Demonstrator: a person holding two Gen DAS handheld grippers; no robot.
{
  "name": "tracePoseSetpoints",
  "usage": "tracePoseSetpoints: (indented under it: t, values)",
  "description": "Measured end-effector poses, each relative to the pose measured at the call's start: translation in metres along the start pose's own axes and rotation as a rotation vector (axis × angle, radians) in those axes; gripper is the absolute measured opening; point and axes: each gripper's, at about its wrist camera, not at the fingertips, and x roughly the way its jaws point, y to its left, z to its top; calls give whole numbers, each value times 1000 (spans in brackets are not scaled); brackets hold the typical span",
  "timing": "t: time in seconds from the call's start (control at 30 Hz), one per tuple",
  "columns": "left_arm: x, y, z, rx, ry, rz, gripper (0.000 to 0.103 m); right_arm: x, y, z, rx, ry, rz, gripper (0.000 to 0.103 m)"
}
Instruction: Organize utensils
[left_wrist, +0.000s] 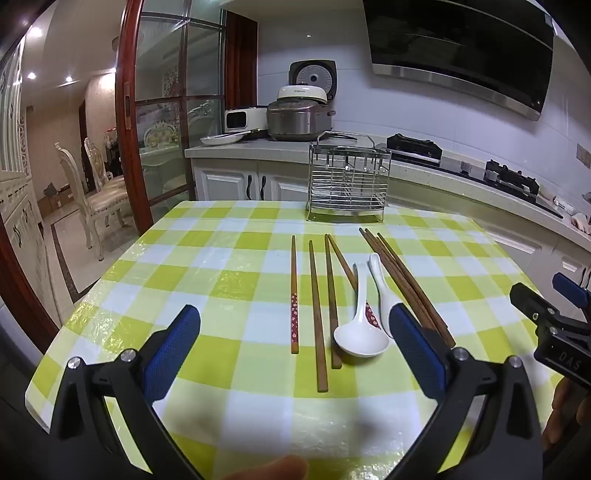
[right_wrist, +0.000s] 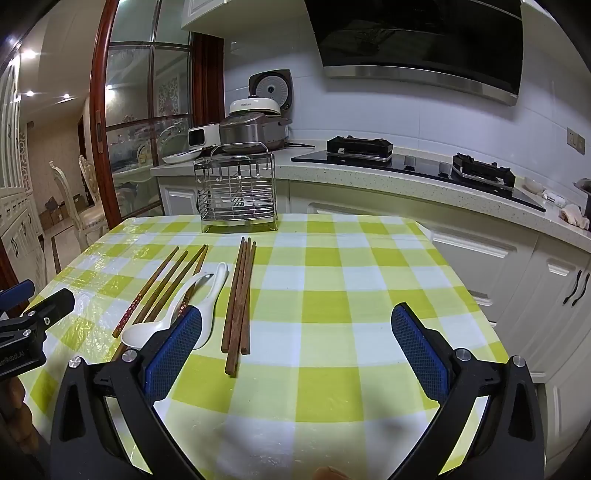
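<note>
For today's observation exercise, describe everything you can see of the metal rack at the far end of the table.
The metal rack is a shiny wire basket, steel by its look, with thin bars forming a grid on its sides and a handle-like loop on top. It stands upright on the checked tablecloth at the table's far edge, beyond the chopsticks and spoons. It looks empty, and neither gripper touches it.

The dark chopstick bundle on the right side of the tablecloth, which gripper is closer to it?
Right. The dark chopstick bundle lies between the open right gripper's fingers, toward its left finger. The open left gripper sits farther left, facing the lighter chopsticks.
</note>
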Motion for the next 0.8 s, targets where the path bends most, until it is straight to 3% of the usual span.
tracePoseSetpoints:
  t: [0.8]
  values:
    - [0, 0, 0, -5, 1, -4, 99, 1, -1, -1, 7, 7, 4, 96]
